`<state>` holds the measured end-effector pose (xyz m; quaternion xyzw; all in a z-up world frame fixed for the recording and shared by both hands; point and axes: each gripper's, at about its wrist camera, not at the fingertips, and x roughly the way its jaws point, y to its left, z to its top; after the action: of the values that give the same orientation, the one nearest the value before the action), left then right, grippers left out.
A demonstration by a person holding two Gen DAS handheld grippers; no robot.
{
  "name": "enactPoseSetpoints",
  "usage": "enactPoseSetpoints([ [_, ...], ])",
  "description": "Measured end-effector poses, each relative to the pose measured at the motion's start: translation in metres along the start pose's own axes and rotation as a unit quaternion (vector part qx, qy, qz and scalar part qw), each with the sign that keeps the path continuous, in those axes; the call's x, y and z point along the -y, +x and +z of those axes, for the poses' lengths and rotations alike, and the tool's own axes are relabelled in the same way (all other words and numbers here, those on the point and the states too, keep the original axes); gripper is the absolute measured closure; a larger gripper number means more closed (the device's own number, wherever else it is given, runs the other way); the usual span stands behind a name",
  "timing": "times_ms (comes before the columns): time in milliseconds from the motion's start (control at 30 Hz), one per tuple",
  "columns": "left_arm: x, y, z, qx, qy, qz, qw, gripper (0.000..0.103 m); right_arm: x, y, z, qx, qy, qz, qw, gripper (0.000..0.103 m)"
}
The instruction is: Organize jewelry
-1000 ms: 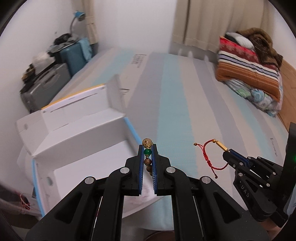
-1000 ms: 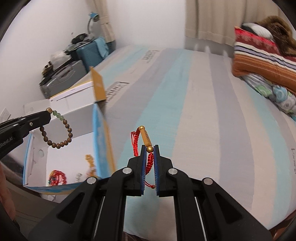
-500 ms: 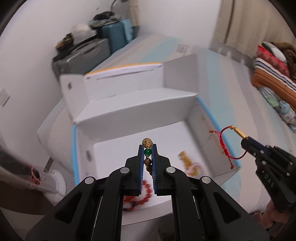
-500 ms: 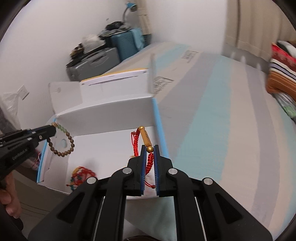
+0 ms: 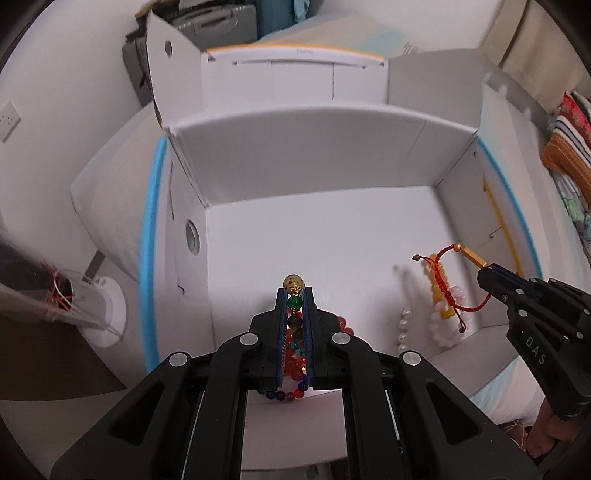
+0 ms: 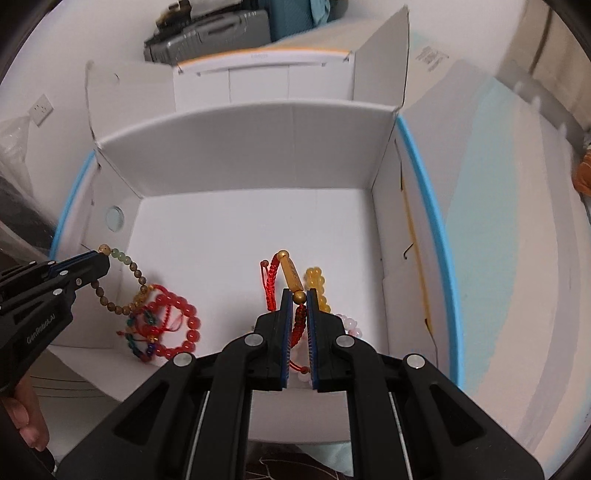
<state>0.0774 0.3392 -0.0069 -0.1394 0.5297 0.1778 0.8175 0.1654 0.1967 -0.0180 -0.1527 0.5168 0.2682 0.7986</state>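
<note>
An open white cardboard box (image 5: pixel 314 236) (image 6: pixel 240 221) lies below both grippers. My left gripper (image 5: pixel 295 292) (image 6: pixel 96 259) is shut on a brown bead bracelet (image 5: pixel 295 303) (image 6: pixel 120 295) with a green and a gold bead, hanging over the box's left side. My right gripper (image 6: pixel 300 294) (image 5: pixel 487 274) is shut on a red cord bracelet (image 6: pixel 271 284) (image 5: pixel 441 284) with a gold tube, held over the right side. On the box floor lie a red bead bracelet (image 6: pixel 186 323), a yellow bead bracelet (image 6: pixel 317 280), pink beads (image 6: pixel 351 325) and a pearl strand (image 5: pixel 404 326).
The box stands at the edge of a striped bed cover (image 6: pixel 498 229), flaps raised at its back and sides. Suitcases (image 6: pixel 210 29) stand beyond it by the wall. Folded bedding (image 5: pixel 569 136) lies far right. A clear plastic bag (image 5: pixel 40 299) hangs at the left.
Both grippers swung left from above the bed to above the box, sank and tipped downward. Each still holds its bracelet. The jewelry on the box floor has come into view.
</note>
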Motion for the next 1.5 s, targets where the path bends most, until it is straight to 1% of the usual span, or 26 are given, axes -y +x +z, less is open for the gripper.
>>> enactPoseSetpoints([
  [167, -0.002, 0.011, -0.003, -0.008, -0.004, -0.001, 1.0, 0.095, 0.002, 0.009, -0.003, -0.009, 0.0, 0.001, 1.0, 0.094],
  [367, -0.002, 0.004, -0.003, 0.005, -0.007, 0.004, 1.0, 0.093, 0.005, 0.009, -0.001, -0.006, 0.006, 0.004, 1.0, 0.094],
  [400, -0.002, -0.001, -0.003, 0.012, -0.008, 0.003, 0.9999, 0.087, 0.005, 0.007, -0.001, -0.001, 0.006, 0.006, 1.0, 0.089],
  [433, -0.002, -0.006, -0.004, 0.018, -0.009, 0.004, 0.9998, 0.082, 0.005, 0.003, -0.002, 0.004, 0.006, 0.008, 1.0, 0.082],
  [467, -0.002, -0.011, -0.006, 0.026, -0.01, 0.006, 0.9996, 0.074, 0.006, -0.002, -0.003, 0.012, 0.007, 0.007, 1.0, 0.078],
  [500, -0.001, -0.018, -0.008, 0.036, -0.011, 0.008, 0.9992, 0.067, 0.006, -0.007, -0.003, 0.021, 0.007, 0.007, 1.0, 0.073],
  [533, 0.0, -0.024, -0.01, 0.044, -0.012, 0.008, 0.9989, 0.064, 0.007, -0.012, -0.004, 0.028, 0.007, 0.008, 1.0, 0.069],
  [567, 0.001, -0.03, -0.011, 0.052, -0.011, 0.008, 0.9986, 0.059, 0.007, -0.018, -0.006, 0.038, 0.007, 0.007, 0.999, 0.067],
  [600, 0.003, -0.036, -0.013, 0.06, -0.01, 0.009, 0.9981, 0.053, 0.007, -0.025, -0.007, 0.046, 0.005, 0.007, 0.999, 0.061],
  [633, 0.004, -0.041, -0.015, 0.066, -0.01, 0.01, 0.9977, 0.052, 0.007, -0.033, -0.009, 0.059, 0.004, 0.009, 0.998, 0.053],
  [700, 0.007, -0.052, -0.02, 0.081, -0.011, 0.01, 0.9966, 0.049, 0.009, -0.044, -0.011, 0.08, 0.003, 0.017, 0.997, 0.048],
  [733, 0.01, -0.057, -0.024, 0.088, -0.009, 0.011, 0.996, 0.046, 0.009, -0.052, -0.014, 0.092, 0.001, 0.015, 0.996, 0.045],
  [767, 0.011, -0.062, -0.027, 0.094, -0.009, 0.014, 0.9954, 0.039, 0.008, -0.057, -0.015, 0.098, 0.0, 0.014, 0.995, 0.043],
  [800, 0.012, -0.066, -0.03, 0.101, -0.01, 0.015, 0.9948, 0.036, 0.009, -0.062, -0.017, 0.105, -0.001, 0.015, 0.994, 0.04],
  [833, 0.013, -0.07, -0.034, 0.108, -0.011, 0.016, 0.9939, 0.035, 0.009, -0.068, -0.021, 0.112, -0.002, 0.017, 0.994, 0.038],
  [900, 0.014, -0.077, -0.042, 0.119, -0.013, 0.016, 0.9926, 0.027, 0.009, -0.076, -0.026, 0.122, -0.005, 0.014, 0.992, 0.035],
  [967, 0.014, -0.082, -0.048, 0.126, -0.015, 0.016, 0.9917, 0.025, 0.009, -0.085, -0.033, 0.129, -0.007, 0.012, 0.992, 0.032],
  [1033, 0.016, -0.085, -0.055, 0.13, -0.018, 0.017, 0.9912, 0.019, 0.009, -0.091, -0.04, 0.137, -0.008, 0.013, 0.99, 0.029],
  [1067, 0.016, -0.087, -0.059, 0.133, -0.02, 0.019, 0.9908, 0.013, 0.008, -0.095, -0.044, 0.141, -0.01, 0.012, 0.99, 0.028],
  [1133, 0.017, -0.091, -0.066, 0.139, -0.024, 0.021, 0.9898, 0.009, 0.008, -0.1, -0.051, 0.145, -0.011, 0.01, 0.989, 0.022],
  [1167, 0.018, -0.093, -0.07, 0.141, -0.024, 0.025, 0.9894, 0.006, 0.008, -0.103, -0.056, 0.149, -0.011, 0.01, 0.989, 0.021],
  [1267, 0.017, -0.1, -0.082, 0.152, -0.031, 0.024, 0.9876, 0.006, 0.005, -0.109, -0.068, 0.154, -0.009, 0.006, 0.988, 0.015],
  [1333, 0.017, -0.103, -0.09, 0.154, -0.028, 0.026, 0.9873, 0.006, 0.005, -0.111, -0.075, 0.155, -0.006, 0.003, 0.988, 0.009],
  [1500, 0.013, -0.102, -0.11, 0.147, -0.029, 0.017, 0.9885, 0.006, 0.005, -0.112, -0.092, 0.157, 0.002, -0.004, 0.988, 0.008],
])
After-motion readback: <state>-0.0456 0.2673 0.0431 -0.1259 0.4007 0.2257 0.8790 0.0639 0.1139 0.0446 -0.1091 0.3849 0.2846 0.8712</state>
